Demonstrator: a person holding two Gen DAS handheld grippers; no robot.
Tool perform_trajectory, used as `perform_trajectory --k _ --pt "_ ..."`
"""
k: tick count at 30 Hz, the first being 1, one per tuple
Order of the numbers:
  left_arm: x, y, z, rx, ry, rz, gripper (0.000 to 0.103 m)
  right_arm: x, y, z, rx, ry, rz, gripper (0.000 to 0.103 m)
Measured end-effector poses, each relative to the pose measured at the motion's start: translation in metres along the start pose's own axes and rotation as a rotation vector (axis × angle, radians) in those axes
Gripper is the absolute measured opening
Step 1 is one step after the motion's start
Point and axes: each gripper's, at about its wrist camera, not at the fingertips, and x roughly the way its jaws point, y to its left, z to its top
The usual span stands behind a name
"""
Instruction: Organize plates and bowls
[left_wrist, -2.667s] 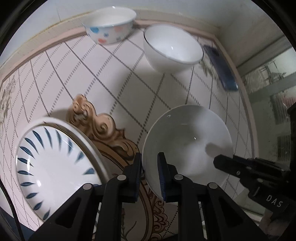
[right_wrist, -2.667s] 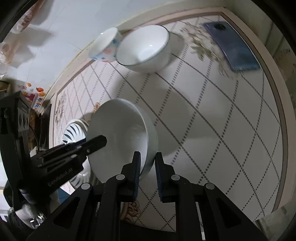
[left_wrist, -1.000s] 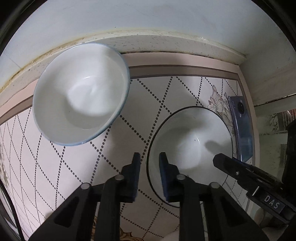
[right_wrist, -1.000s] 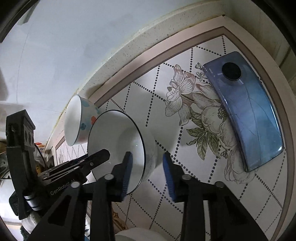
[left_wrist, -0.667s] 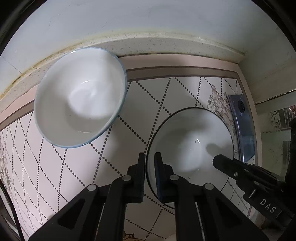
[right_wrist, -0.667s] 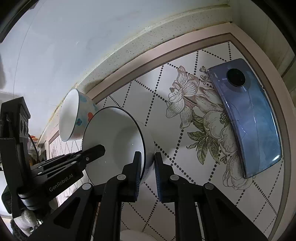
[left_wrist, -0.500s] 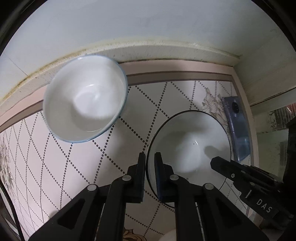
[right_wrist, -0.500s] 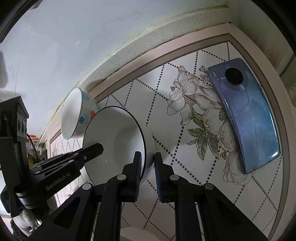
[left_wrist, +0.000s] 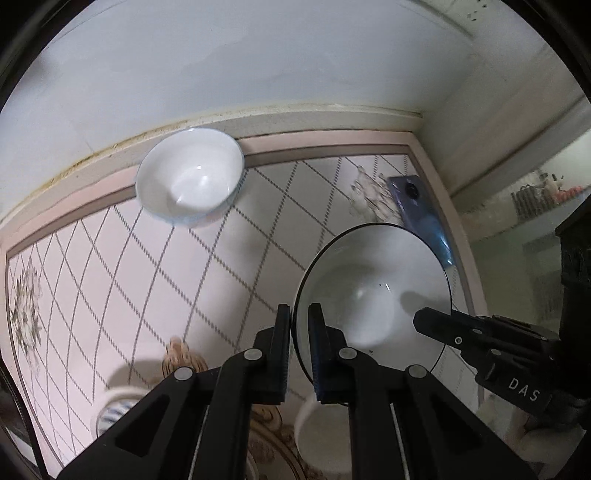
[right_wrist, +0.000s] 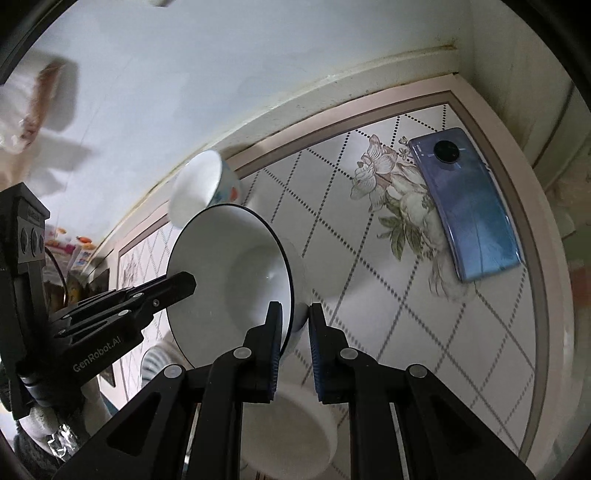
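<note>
A white bowl with a thin dark rim (left_wrist: 373, 295) (right_wrist: 229, 284) hangs above the patterned counter, gripped from both sides. My left gripper (left_wrist: 300, 343) is shut on its near-left rim; my right gripper (right_wrist: 293, 343) is shut on the opposite rim, and its fingers (left_wrist: 443, 328) show at the bowl's right in the left wrist view. A second white bowl with coloured dots outside (left_wrist: 190, 175) (right_wrist: 201, 188) stands by the back wall. Another plain white bowl (left_wrist: 321, 435) (right_wrist: 291, 432) sits on the counter under the held one. A blue-striped plate (left_wrist: 110, 413) lies low left.
A blue phone (right_wrist: 465, 206) (left_wrist: 417, 206) lies face down at the counter's right edge. The wall (left_wrist: 258, 55) runs along the back and a corner closes the right. The counter (left_wrist: 166, 266) has a diamond pattern and a raised border.
Both grippers closed on the dark-rimmed bowl's rim and lifted it off the counter, up and back from the wall. The dotted bowl and phone now look smaller and farther.
</note>
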Motion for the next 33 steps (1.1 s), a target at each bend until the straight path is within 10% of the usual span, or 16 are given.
perform_trajectory --k 18,33 --pt "-0.003 -0.006 -0.086 -0.015 0.088 -0.041 0.008 -0.013 -0.002 -0.106 0.016 0.136 0.009 0.016" --pt "0.028 -0.011 -0.096 0.016 0.164 0.012 0.008 0.006 -0.016 -0.111 0.041 0.186 -0.005 0.016"
